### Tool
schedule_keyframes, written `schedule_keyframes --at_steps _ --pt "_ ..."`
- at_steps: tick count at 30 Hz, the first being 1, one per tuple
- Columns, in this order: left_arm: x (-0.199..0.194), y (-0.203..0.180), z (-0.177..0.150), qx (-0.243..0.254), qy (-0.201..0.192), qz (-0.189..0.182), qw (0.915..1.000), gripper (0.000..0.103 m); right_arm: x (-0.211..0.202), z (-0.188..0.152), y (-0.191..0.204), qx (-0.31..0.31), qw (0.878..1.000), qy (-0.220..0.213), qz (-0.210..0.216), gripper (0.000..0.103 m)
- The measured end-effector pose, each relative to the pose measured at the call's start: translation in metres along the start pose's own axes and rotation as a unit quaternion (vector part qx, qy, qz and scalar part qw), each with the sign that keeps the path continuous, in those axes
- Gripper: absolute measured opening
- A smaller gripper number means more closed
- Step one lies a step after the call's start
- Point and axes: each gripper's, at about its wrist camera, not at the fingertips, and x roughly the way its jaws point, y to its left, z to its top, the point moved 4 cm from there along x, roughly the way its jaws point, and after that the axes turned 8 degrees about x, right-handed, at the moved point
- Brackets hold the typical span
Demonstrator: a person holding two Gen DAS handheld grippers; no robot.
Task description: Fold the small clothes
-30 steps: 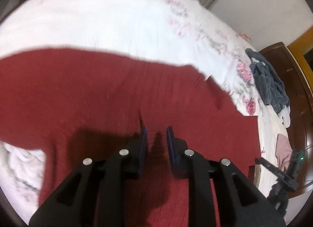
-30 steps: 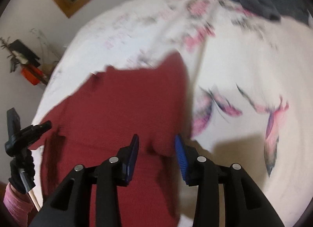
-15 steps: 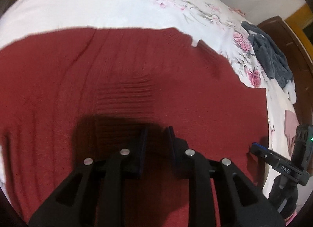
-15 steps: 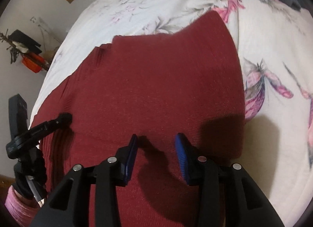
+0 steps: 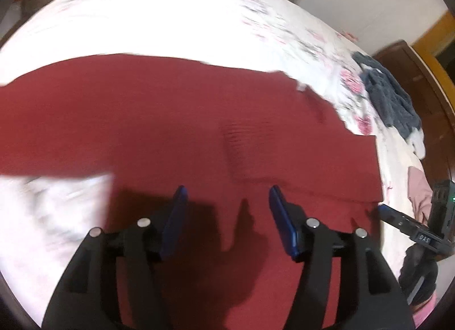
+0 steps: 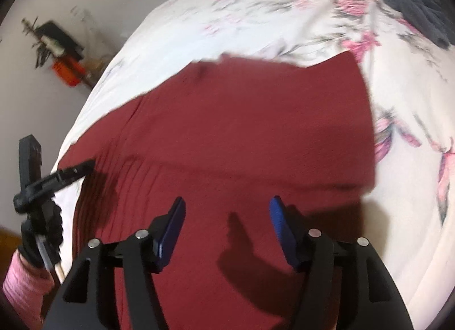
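My left claw [image 5: 227,192] and right claw [image 6: 227,205] both hang with jaws spread wide and empty over one dark red ribbed knit sweater [image 5: 199,131] lying flat beneath and ahead of them on the white floral bedsheet [image 6: 256,11], one grey crumpled garment [image 5: 389,99] well beyond.

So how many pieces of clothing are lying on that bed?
3: a red sweater spread under both grippers, a dark grey garment at the far right, and a pink piece near the right edge. More may be hidden.
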Motion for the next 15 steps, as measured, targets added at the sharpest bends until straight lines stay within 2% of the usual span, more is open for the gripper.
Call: schedule_keyframes --at_steps 4,7,9,12,15 --pt "-0.042 0.089 -0.022 -0.069 -0.019 0.047 0.9964 0.060 0.008 -0.021 0.027 -0.023 0.999 0.023 0.028 0.064" --pt "-0.066 0.154 -0.033 -0.138 -0.040 0.059 0.9878 0.059 0.019 -0.035 0.046 -0.037 0.998 0.036 0.043 0.064" --pt "-0.075 0.184 -0.036 -0.170 -0.056 0.067 0.9815 0.057 0.027 -0.043 0.059 -0.052 0.997 0.042 0.039 0.064" --pt "-0.081 0.222 -0.036 -0.219 -0.083 0.048 0.9710 0.054 0.041 -0.050 0.073 -0.061 0.996 0.050 0.032 0.064" --pt "-0.085 0.244 -0.031 -0.255 -0.111 0.023 0.9604 0.053 0.044 -0.055 0.078 -0.063 0.996 0.054 0.029 0.064"
